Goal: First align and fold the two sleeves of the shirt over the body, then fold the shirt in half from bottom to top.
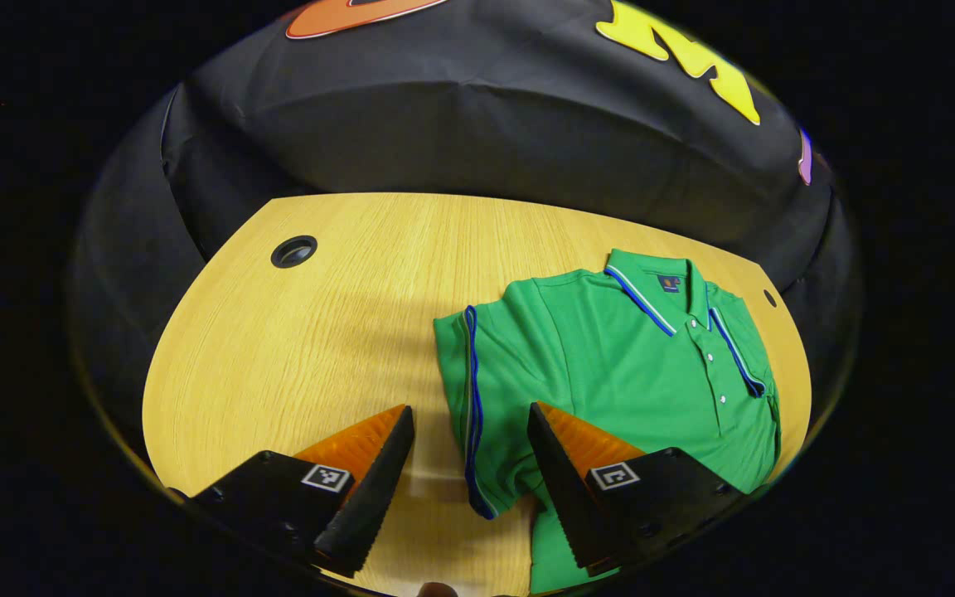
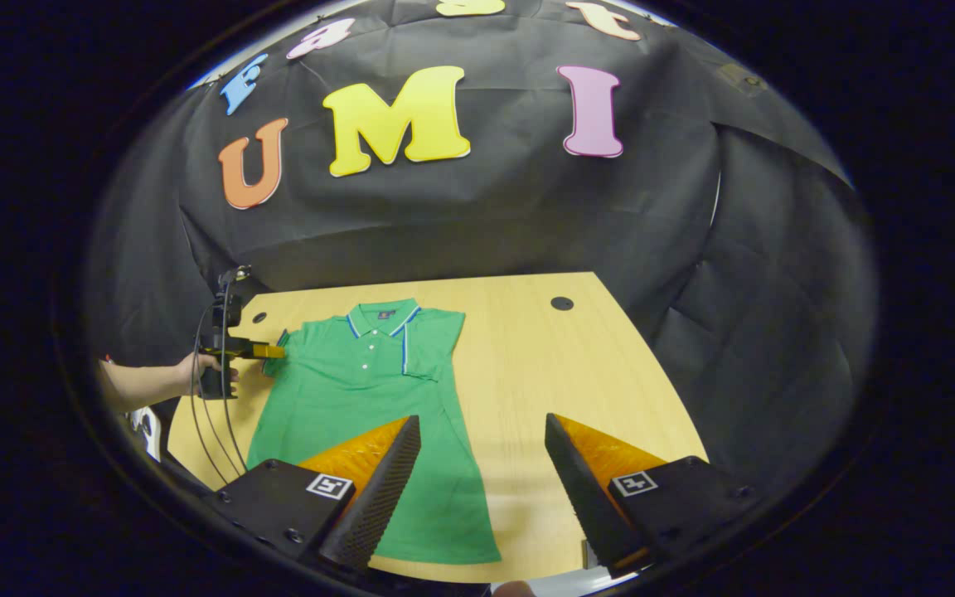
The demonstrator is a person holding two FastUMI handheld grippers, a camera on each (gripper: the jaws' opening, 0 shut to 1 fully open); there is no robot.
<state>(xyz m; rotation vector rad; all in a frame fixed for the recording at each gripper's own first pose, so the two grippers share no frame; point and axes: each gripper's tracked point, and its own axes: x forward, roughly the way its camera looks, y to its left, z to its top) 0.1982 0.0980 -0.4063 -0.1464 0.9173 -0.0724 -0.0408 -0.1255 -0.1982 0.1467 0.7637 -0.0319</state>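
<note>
Two sets of jaws stand wide apart, and neither holds anything. On the left gripper (image 1: 469,448) the gap frames the blue-trimmed edge of the near sleeve (image 1: 471,398), which lies folded inward over the body of the green shirt (image 1: 635,373); one finger hangs above bare table (image 1: 295,356), the other above the cloth, a stance that reads as just letting the sleeve lie or readying to square it up. On the right gripper (image 2: 482,464) one finger hangs over the shirt's lower body and the other over bare wood, so it seems to wait near the hem for the bottom-to-top fold. Outward from there, the shirt lies flat, collar toward the booth wall, on the pale wooden table, with the hem toward the person. The right gripper view gives the whole garment: the far sleeve (image 2: 432,344) is turned in across the chest beside the placket, and the long skirt of the shirt runs unfolded to the near edge. It also catches the left gripper from afar, its tip at the shirt's shoulder, held by a hand (image 2: 210,369) with cables trailing below. The left gripper view gives the close detail instead: collar (image 1: 676,298), buttons, and the sleeve's piped edge. Both sleeves appear folded, so the half fold is likely next.
</note>
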